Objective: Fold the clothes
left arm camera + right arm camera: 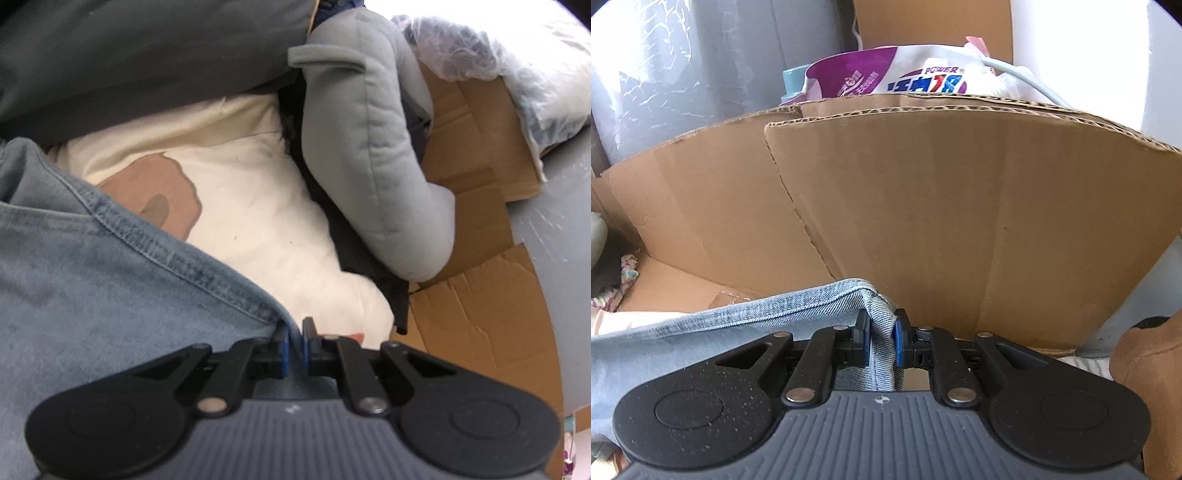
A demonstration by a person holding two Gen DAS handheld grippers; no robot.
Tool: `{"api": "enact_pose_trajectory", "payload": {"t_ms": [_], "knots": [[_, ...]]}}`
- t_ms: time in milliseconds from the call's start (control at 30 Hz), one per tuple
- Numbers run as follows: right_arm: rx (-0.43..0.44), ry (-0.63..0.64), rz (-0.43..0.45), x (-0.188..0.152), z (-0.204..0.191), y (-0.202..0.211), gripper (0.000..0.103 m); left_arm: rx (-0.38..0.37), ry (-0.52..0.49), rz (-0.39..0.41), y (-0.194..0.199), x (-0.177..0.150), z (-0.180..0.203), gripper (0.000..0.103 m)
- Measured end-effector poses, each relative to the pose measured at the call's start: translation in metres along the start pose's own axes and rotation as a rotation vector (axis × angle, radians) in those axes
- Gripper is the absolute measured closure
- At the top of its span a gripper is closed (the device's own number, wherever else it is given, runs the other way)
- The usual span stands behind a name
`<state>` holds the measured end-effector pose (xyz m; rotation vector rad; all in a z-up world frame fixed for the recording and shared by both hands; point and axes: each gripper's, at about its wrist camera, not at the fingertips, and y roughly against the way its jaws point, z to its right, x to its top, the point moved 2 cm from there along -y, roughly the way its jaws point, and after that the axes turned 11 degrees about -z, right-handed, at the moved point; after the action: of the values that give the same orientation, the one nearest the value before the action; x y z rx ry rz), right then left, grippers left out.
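A big brown cardboard wall [960, 206] stands behind the blue jeans [92, 295], which lie partly over a cream pillow [258, 206]. The left claw [294, 345] pinches the jeans' stitched edge tight. The right claw [881, 341] squeezes another bunched-up corner of them.

— What is seen underneath everything?

— Flattened cardboard [476, 314] is spread out as the base (creased and torn in places), with another cardboard sheet [923, 206] stood upright at its edge.

— And directly on it?

— A cream cushion [240, 206] and a grey padded cushion [369, 155] are laid there, touching.
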<state>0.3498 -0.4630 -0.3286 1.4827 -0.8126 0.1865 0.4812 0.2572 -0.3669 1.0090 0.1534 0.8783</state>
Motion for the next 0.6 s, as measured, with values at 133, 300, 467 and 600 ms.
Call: {"api": "enact_pose_trajectory", "payload": {"t_ms": [133,300,467,600], "knots": [[-0.022,0.011,-0.049,0.002,-0.001,-0.015,0.092,0.028,0.003,-0.027,-0.015,0.002,-0.004,0.095],[-0.024,-0.036,-0.112,0.000,0.002,-0.041,0.089,0.065,0.003,-0.066,-0.022,0.010,-0.001,0.091],[-0.038,-0.086,-0.105,0.000,0.008,-0.045,0.082,0.079,-0.113,-0.069,-0.017,0.009,0.016,0.080],[-0.043,-0.061,-0.083,-0.004,0.008,-0.033,0.082,0.052,-0.204,-0.053,-0.010,0.005,0.027,0.068]]}}
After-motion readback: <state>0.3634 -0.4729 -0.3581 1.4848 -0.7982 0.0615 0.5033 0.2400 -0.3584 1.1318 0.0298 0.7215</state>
